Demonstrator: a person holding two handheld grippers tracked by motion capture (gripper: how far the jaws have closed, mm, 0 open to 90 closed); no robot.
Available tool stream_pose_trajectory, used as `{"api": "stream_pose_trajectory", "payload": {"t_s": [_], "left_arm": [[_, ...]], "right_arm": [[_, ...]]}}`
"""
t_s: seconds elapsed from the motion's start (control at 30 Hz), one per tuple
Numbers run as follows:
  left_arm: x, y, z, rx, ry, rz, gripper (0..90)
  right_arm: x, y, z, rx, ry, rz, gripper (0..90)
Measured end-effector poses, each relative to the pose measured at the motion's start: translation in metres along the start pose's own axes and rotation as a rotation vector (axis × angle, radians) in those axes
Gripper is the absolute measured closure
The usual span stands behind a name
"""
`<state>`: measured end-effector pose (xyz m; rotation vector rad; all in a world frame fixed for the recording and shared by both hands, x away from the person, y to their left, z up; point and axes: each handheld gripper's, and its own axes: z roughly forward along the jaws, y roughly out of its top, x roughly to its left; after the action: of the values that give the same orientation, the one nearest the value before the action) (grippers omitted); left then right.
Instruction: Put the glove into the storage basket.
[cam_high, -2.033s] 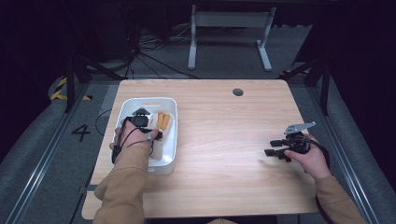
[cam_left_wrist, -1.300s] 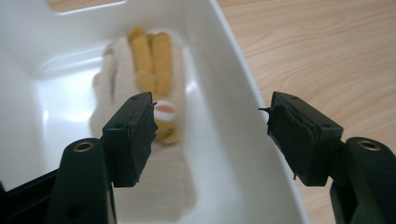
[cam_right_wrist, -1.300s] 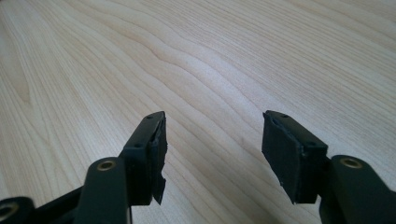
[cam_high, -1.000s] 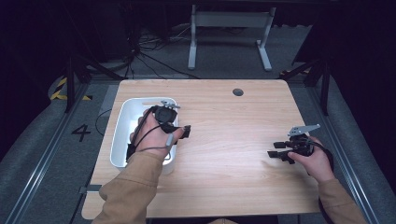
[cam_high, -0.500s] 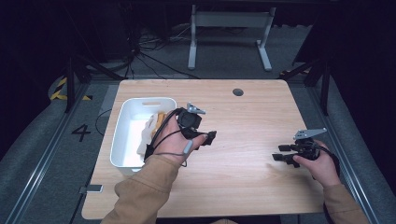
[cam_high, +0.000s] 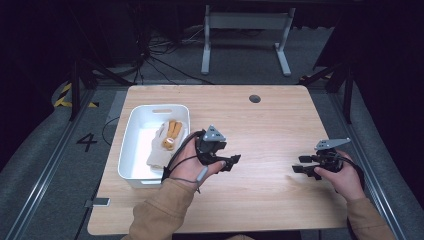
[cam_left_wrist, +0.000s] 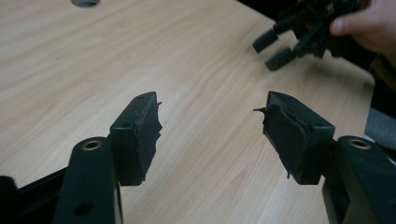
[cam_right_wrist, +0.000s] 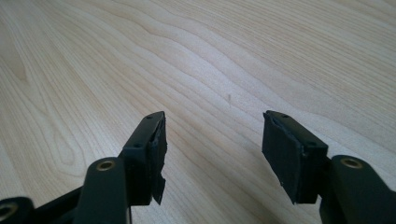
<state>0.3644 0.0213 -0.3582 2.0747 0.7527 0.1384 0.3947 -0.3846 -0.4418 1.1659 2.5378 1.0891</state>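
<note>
High view: my left gripper (cam_high: 225, 161) sits over the light wooden table (cam_high: 270, 130), just right of the white rectangular plastic bin (cam_high: 137, 135) holding orange-and-cream cloth items (cam_high: 169, 134); right gripper (cam_high: 306, 165) near the right edge. Left gripper view — jaws spread, empty. Right gripper view — jaws spread over bare wood.

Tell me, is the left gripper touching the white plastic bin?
Apart. The high view shows bare wooden table between the left gripper and the white plastic bin.
</note>
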Motion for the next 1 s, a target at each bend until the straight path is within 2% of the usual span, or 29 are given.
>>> {"api": "stream_pose_trajectory", "payload": {"t_s": [0.07,0.1,0.17,0.2,0.3,0.4,0.5,0.6,0.7,0.83,1.0], "left_arm": [[0.003,-0.006,0.006,0.02,-0.014,-0.011,36.6],[0.005,-0.009,0.009,0.015,-0.019,-0.01,37.3],[0.006,-0.015,0.013,0.013,-0.021,0.005,38.4],[0.005,-0.018,0.016,0.012,-0.031,0.024,38.4],[0.001,-0.025,0.021,0.008,-0.062,0.044,38.3],[-0.004,-0.029,0.026,0.042,-0.08,0.07,38.1],[-0.006,-0.036,0.032,0.055,-0.098,0.061,37.8],[-0.006,-0.043,0.039,0.076,-0.107,0.083,37.8],[-0.003,-0.05,0.044,0.068,-0.134,0.095,37.8],[0.0,-0.059,0.053,0.101,-0.147,0.086,37.6],[0.002,-0.067,0.062,0.124,-0.143,0.099,37.5]], "right_arm": [[0.0,0.0,0.0,-0.001,0.002,0.003,40.8],[0.0,0.001,0.0,-0.005,0.004,0.001,40.5],[0.001,0.001,0.001,-0.003,0.007,0.003,40.4],[0.001,0.001,0.001,-0.002,0.008,0.002,40.5],[0.0,0.0,0.004,0.003,0.009,0.003,40.5],[0.001,-0.001,0.005,0.006,0.011,0.004,40.4],[0.002,0.0,0.006,0.001,0.017,-0.006,40.1],[0.003,0.0,0.008,-0.01,0.024,-0.009,40.0],[0.002,-0.001,0.009,-0.007,0.028,-0.017,39.9],[0.002,-0.001,0.011,-0.008,0.031,-0.017,39.8],[0.002,-0.002,0.011,-0.009,0.031,-0.018,39.7]]}}
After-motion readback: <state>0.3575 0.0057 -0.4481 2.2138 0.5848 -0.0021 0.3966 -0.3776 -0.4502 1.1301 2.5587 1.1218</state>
